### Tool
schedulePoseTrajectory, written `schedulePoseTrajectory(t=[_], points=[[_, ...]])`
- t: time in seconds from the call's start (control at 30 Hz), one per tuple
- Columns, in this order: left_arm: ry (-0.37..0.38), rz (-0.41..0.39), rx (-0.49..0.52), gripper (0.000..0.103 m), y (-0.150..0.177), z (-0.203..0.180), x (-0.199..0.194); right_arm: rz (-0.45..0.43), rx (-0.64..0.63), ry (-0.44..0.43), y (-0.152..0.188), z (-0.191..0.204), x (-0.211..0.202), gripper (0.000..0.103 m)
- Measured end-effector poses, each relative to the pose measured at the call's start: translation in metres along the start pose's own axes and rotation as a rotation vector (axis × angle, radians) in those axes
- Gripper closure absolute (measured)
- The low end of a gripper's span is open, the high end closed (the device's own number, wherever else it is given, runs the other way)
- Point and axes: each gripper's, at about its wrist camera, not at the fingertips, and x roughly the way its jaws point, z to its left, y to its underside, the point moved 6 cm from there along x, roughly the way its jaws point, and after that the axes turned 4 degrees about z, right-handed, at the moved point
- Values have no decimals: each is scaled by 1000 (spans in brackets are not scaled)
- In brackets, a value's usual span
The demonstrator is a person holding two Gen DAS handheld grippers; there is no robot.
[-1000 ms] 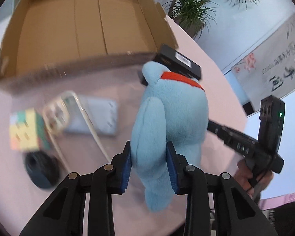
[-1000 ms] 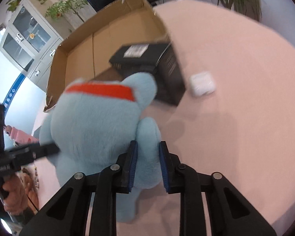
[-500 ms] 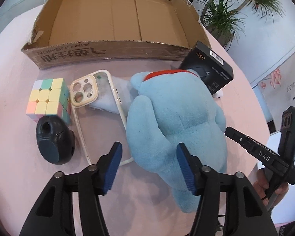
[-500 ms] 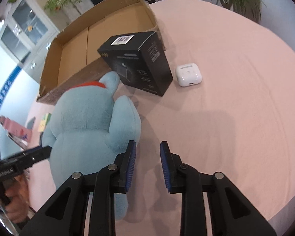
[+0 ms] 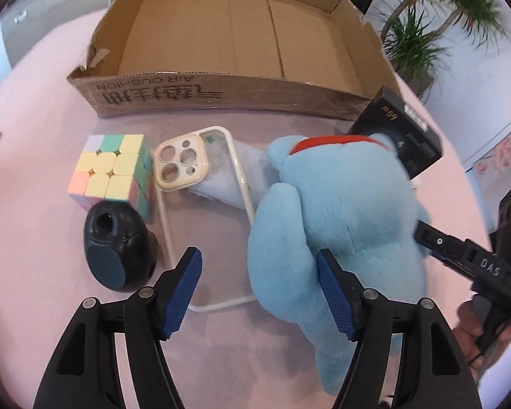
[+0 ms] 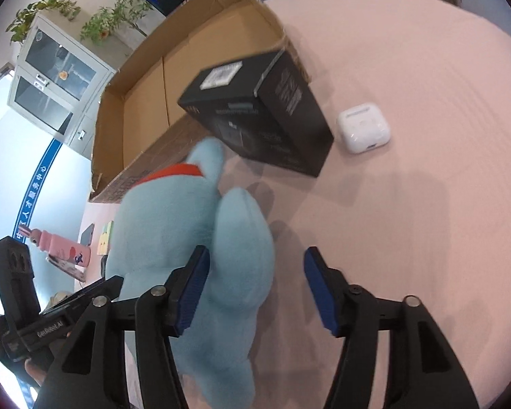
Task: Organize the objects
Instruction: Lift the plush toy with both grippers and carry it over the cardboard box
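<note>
Plush toy [image 5: 340,218] lies on the pink tabletop [image 5: 34,238] just ahead of both my tools, its long axis running away from me toward the cardboard box [image 5: 242,78], red collar at the far end beside the black carton [image 5: 405,139]. Reading from the left: a pastel cube [image 5: 112,170], a round black speaker [image 5: 115,252] and a clear phone case [image 5: 201,204] sit left of the toy, whose side overlaps the case's right edge.

My left hand-held gripper [image 5: 259,289] is spreading; its right pad is against the plush flank, its left pad stands over the case, and nothing is pinched. My right hand-held gripper [image 6: 255,286] is spreading too, its left pad just at the toy's rounded limb, its right pad over bare cloth. A white earbud case [image 6: 364,126] rests well off to the right. Both tools are about equally near the toy, one on each side.

A second ago both pairs of pads were clamped on the plush, which hung clear of the tabletop; since then I have set it down and let go.
</note>
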Motion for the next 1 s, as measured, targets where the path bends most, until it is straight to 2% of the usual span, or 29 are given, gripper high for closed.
schedulePoseTrajectory(t=[0.03, 0.1, 0.17, 0.27, 0.3, 0.43, 0.6, 0.73, 0.83, 0.9, 1.0], points=[[-14, -7, 8, 35, 1, 0, 2, 19, -2, -7, 1, 2, 6, 58], [-20, -14, 12, 46, 3, -1, 4, 23, -16, -14, 4, 7, 10, 66], [-3, -9, 8, 53, 3, -4, 9, 2, -77, 14, 6, 19, 7, 74], [19, -7, 3, 65, 4, -7, 15, -28, -175, 104, 10, 35, 5, 75], [19, -13, 3, 66, 7, -4, 12, -39, -199, 132, 11, 40, 5, 75], [-27, -74, 4, 66, 8, -10, 15, -90, -264, 239, 13, 48, 7, 75], [-124, -118, 20, 66, 7, -22, 23, -163, -307, 307, 18, 51, 7, 75], [-148, -154, 31, 66, 7, -26, 26, -188, -283, 318, 20, 45, 7, 74], [-161, -187, 25, 64, 10, -24, 26, -191, -300, 362, 20, 46, 6, 70], [-168, -204, 10, 56, 10, -21, 26, -195, -292, 375, 19, 46, 7, 70], [-169, -222, 30, 57, 10, -22, 27, -190, -316, 379, 19, 49, 8, 74]])
